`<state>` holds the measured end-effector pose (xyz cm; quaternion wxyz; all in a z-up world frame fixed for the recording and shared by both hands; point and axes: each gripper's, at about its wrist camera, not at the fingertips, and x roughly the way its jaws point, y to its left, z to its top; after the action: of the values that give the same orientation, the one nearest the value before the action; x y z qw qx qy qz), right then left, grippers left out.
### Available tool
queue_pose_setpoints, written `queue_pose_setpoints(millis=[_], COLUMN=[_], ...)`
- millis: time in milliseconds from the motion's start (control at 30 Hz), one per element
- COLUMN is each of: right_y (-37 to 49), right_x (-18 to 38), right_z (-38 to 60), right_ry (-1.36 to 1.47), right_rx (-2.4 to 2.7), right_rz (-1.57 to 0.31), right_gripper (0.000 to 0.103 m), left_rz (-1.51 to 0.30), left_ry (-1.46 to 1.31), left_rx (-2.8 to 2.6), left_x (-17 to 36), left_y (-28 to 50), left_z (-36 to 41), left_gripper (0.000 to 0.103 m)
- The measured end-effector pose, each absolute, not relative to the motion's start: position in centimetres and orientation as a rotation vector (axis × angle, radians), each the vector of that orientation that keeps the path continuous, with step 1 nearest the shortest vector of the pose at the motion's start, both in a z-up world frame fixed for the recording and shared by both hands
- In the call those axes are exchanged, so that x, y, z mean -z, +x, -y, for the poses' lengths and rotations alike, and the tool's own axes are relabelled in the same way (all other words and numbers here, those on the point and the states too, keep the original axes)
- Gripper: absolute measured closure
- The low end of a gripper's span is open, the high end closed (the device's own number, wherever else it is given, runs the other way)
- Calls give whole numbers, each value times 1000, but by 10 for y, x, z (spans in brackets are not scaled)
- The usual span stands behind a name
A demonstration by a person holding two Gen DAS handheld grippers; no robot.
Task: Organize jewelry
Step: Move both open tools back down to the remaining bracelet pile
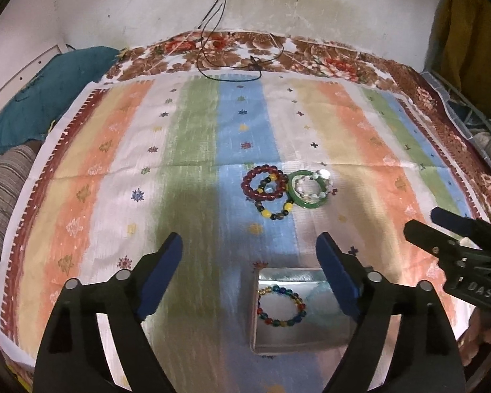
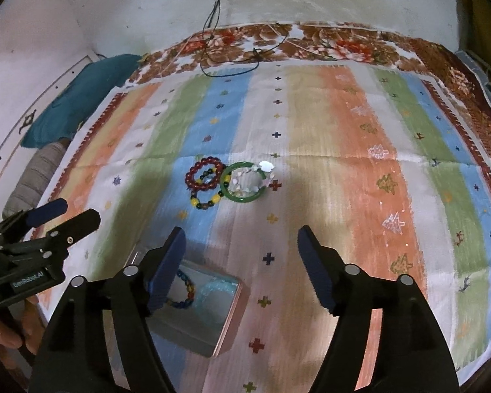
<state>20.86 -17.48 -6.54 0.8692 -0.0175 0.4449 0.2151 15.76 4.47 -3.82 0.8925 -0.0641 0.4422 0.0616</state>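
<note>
A small silver box (image 1: 311, 344) (image 2: 226, 324) lies near the front of the striped cloth. Inside it sit a multicoloured bead bracelet (image 1: 282, 306) (image 2: 184, 294) and a pale blue bracelet (image 2: 217, 288). Farther off lies a cluster: a dark red bead bracelet (image 1: 267, 184) (image 2: 205, 175), a yellow-and-dark bead bracelet (image 1: 275, 210) (image 2: 206, 200), a green bangle (image 1: 310, 190) (image 2: 244, 183) and a clear crystal bracelet (image 1: 313, 183) (image 2: 250, 178) within the bangle. My left gripper (image 1: 248, 255) is open, hanging over the cloth near the box, nothing between its fingers. My right gripper (image 2: 242, 249) is open and empty too.
The striped cloth (image 1: 121, 177) covers a floral sheet (image 1: 311, 52) on a bed against a white wall. A black cable (image 1: 212, 49) hangs onto the far edge. A teal cushion (image 1: 45, 98) and a striped pillow (image 1: 3, 196) lie at the left. A hand (image 2: 3, 337) holds the left gripper.
</note>
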Motion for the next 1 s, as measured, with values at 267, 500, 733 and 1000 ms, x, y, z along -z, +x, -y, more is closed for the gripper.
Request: queue_pose_setpoints(millis=[267, 500, 733, 1000], right_y=[222, 241, 253, 269], right_x=[67, 81, 83, 100], right_z=[173, 174, 164, 159], right_ry=[-50, -46, -57, -90], right_rx=[-473, -441, -461, -418], right_rz=[-920, -958, -957, -1003], right_gripper=[20, 13, 13, 13], left_rz=[-931, -952, -978, -1010], left_ry=[-175, -195, -167, -191], left_rx=[-111, -118, -104, -114], left_x=[51, 65, 77, 91], left_y=[177, 200, 216, 230], left_z=[-57, -62, -61, -72], left_gripper=[7, 6, 6, 6])
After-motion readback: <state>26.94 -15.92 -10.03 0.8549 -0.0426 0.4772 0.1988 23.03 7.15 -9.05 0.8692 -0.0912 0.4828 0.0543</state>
